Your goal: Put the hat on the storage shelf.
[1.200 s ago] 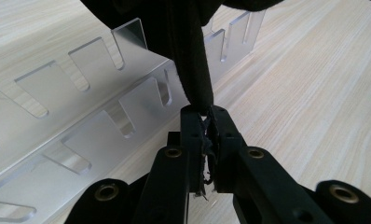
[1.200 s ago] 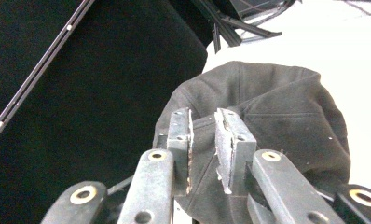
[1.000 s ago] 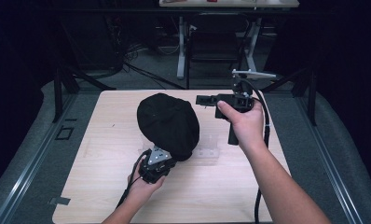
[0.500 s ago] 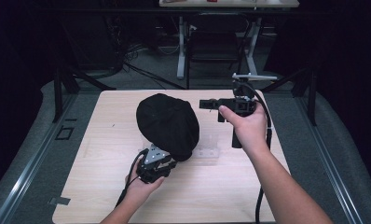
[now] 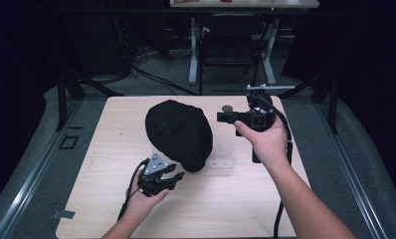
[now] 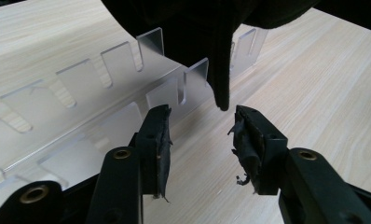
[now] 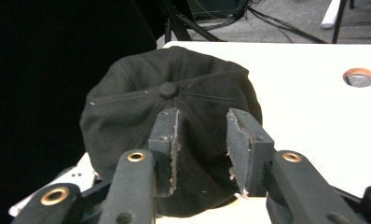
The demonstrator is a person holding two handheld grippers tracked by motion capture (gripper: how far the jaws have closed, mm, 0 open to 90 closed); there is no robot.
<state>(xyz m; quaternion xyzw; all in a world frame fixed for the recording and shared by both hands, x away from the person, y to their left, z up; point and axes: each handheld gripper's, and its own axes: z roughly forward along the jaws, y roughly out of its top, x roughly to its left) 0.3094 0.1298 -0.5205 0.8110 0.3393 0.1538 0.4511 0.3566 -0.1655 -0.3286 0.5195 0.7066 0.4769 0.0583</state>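
A black cap (image 5: 178,130) rests crown-up on a clear slotted acrylic stand (image 5: 221,162) in the middle of the wooden table (image 5: 96,164). My left gripper (image 5: 176,178) lies low at the cap's near edge with its jaws open. In the left gripper view the cap's hanging edge (image 6: 220,79) sits just ahead of the left gripper (image 6: 200,135), untouched, with the stand (image 6: 104,88) behind. My right gripper (image 5: 220,118) is held to the right of the cap and points at it. In its own view the right gripper (image 7: 200,140) stands open before the cap (image 7: 174,91).
A small round brown-ringed hole (image 5: 227,108) marks the table near the right gripper and shows as a hole (image 7: 359,77) in the right gripper view. Beyond the far edge stand table legs and cables (image 5: 196,59). Dark floor surrounds the table.
My right gripper has come slightly nearer and lower beside the cap. My left gripper has drawn back a little from the cap's near edge. The cap has stayed put.
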